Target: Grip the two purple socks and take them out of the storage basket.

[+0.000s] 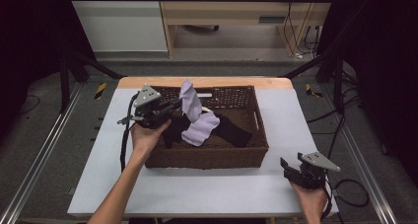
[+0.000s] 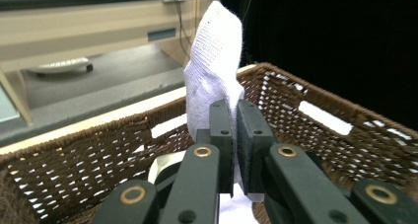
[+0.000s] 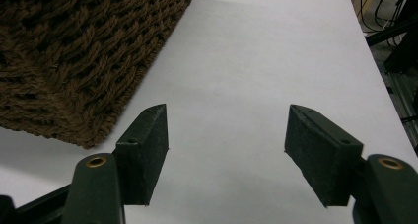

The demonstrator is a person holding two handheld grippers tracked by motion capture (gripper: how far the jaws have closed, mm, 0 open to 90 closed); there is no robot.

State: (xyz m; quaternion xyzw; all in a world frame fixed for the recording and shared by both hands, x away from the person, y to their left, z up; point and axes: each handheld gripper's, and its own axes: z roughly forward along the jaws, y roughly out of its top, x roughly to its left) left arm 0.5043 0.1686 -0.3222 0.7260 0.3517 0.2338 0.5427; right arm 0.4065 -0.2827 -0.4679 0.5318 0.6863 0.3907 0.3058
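A brown woven basket (image 1: 256, 135) stands in the middle of the white table. My left gripper (image 1: 178, 103) is above its left side, shut on a white sock (image 1: 190, 99) that it holds up so part of it stands above the jaws. In the left gripper view the white sock (image 2: 214, 61) is pinched between the two black pads. Another pale sock (image 1: 201, 129) lies in the basket on top of dark socks (image 1: 236, 131). My right gripper (image 1: 290, 167) rests low at the table's front right, open, with bare table between its jaws (image 3: 226, 135).
The basket's corner (image 3: 74, 61) is just left of my right gripper. Bare white table (image 1: 207, 189) runs along the front and on both sides of the basket. A wooden cabinet (image 1: 236, 12) stands beyond the table, with cables on the floor at the right.
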